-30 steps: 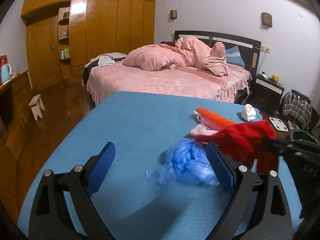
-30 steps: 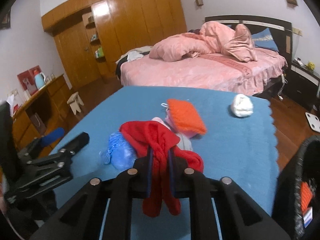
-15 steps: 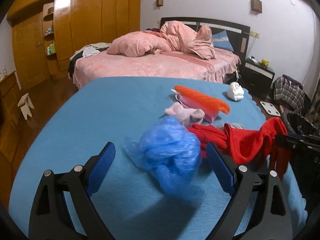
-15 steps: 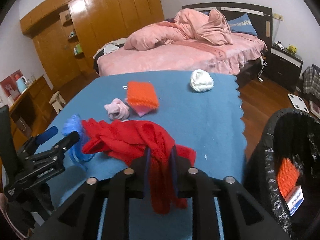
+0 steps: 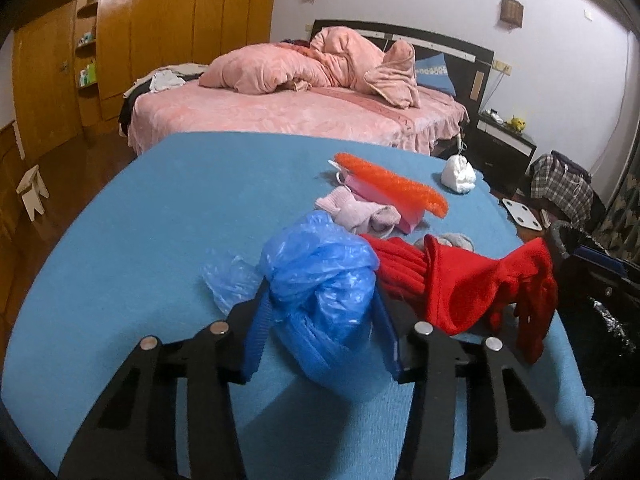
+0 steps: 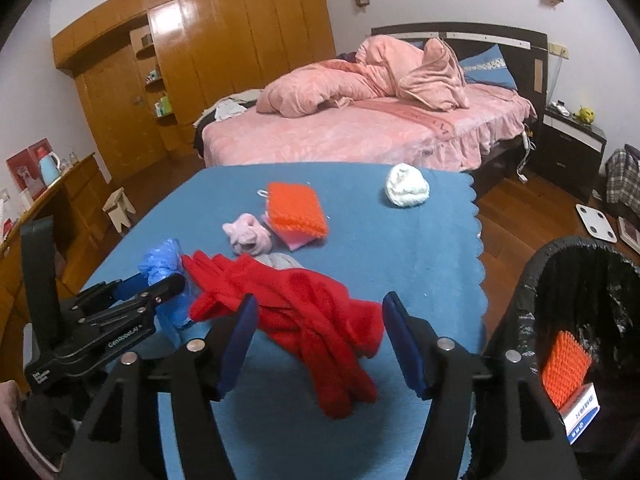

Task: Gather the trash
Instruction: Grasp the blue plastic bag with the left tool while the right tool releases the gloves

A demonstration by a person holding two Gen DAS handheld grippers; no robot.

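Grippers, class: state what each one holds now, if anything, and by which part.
The left gripper, just closing, pinches the blue plastic bag across its bunched middle. The right gripper, just opening, holds nothing; the red gloves lie loose between its fingers.

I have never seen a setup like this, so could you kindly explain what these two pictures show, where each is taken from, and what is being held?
There is no robot here: a person holds a two-finger gripper in each hand, and each carries a wide-angle camera looking along its fingers. One picture comes from the left gripper, the other from the right gripper.

On the blue table cover lie a blue plastic bag, red gloves, a pink sock, an orange scrubber and a white wad. A black bin stands at the right.

The left jaws have just been closing and now pinch the plastic bag. The right jaws have just been opening; the gloves lie loose between them.
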